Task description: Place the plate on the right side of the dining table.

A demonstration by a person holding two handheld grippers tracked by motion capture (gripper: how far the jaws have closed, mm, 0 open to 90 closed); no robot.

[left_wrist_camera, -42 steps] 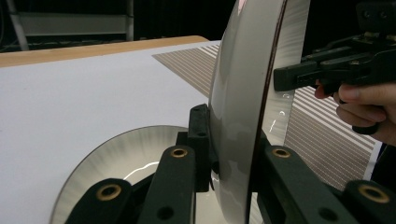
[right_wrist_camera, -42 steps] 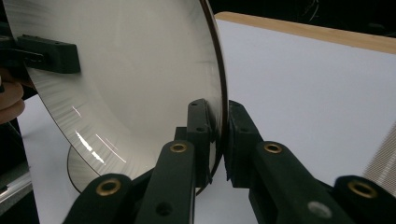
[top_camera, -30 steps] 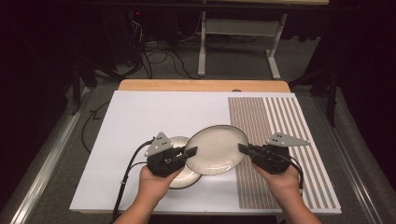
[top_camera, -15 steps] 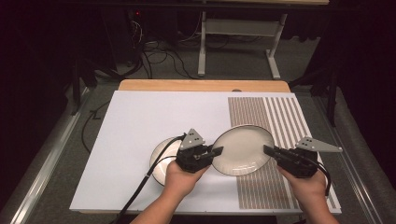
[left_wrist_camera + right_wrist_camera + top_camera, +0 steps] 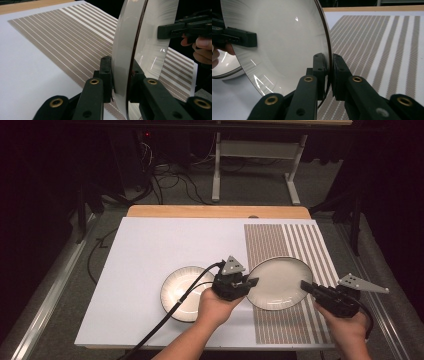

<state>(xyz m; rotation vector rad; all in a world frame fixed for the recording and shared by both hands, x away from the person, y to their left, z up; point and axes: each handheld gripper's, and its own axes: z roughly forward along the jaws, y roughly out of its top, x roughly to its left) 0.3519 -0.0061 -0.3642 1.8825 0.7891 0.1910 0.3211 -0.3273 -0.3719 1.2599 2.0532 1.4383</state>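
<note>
A white plate (image 5: 278, 281) with a dark rim hangs just above the striped part of the mat, held by both grippers. My left gripper (image 5: 252, 282) is shut on its left rim; its jaws pinch the plate's edge (image 5: 122, 62) in the left gripper view. On the opposite rim my right gripper (image 5: 306, 286) is shut, its pads clamping the plate (image 5: 282, 40) in the right gripper view. A second white plate (image 5: 182, 292) with a ribbed rim lies flat on the white mat, left of the left hand.
The white mat (image 5: 150, 250) covers the table, with a brown-striped panel (image 5: 280, 240) on its right side. A wooden table edge (image 5: 215, 211) runs along the back. The left gripper's cable (image 5: 165, 320) trails over the lying plate toward the front.
Both hands have carried the held plate to the right, from over the lying plate onto the striped panel. The lying plate stays in place and is now uncovered.
</note>
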